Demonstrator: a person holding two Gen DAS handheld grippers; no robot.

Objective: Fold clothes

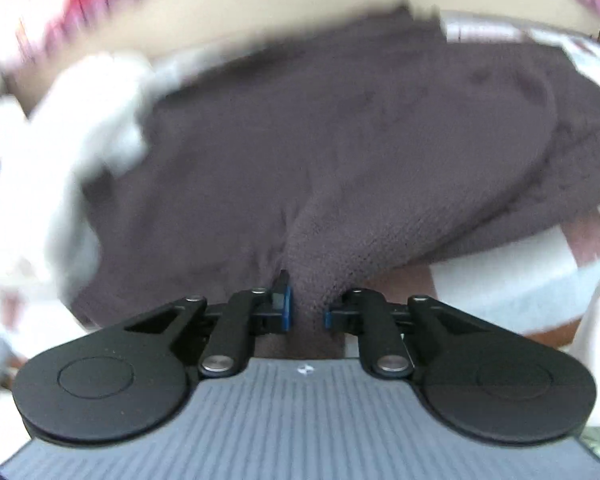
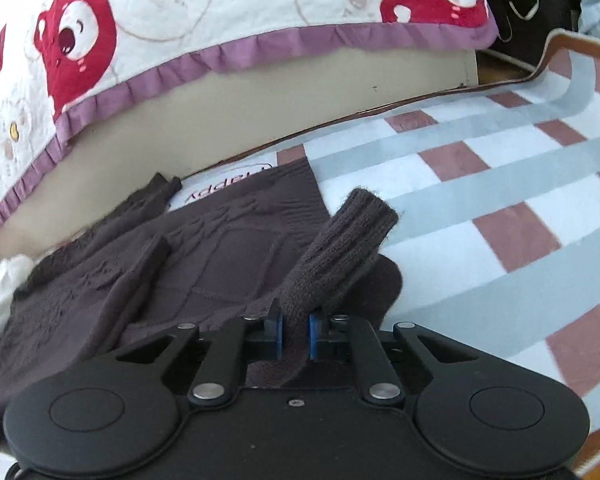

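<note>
**Both tongs pinch the dark sweater on the checked mat**

The dark brown knitted sweater [image 2: 204, 256] lies spread across the left and middle of the right wrist view, on a checked mat [image 2: 500, 184] of white, grey-blue and dusty red squares. Its body shows a raised knit pattern. One sleeve [image 2: 336, 248] rises from the lower middle of the frame toward the upper right, and its ribbed cuff [image 2: 366, 210] stands clear above the mat. The right tongs [image 2: 295, 338] are closed on this sleeve: the knit passes between the two blue pads [image 2: 278, 338] and bunches there.

In the left wrist view the same sweater [image 1: 320, 140] fills the centre of the frame, blurred. A thick fold of it [image 1: 324, 256] comes down into the lower middle, where the left tongs [image 1: 308, 312] grip it between the blue pads [image 1: 287, 304]; the pads are set a little apart with the cloth packed between them. The mat [image 1: 540, 280] shows at the right edge below the sweater.

At the left of the left wrist view lies a white cloth [image 1: 100, 112], too blurred to make out; it borders the sweater. A white cloth [image 2: 4, 280] also shows at the left edge of the right wrist view, beside the sweater.

Across the top of the right wrist view hangs a white quilt [image 2: 220, 8] printed with red bears and edged with a purple frill [image 2: 260, 50]. Below it is a plain beige panel [image 2: 260, 112] that meets the mat's far edge.
</note>
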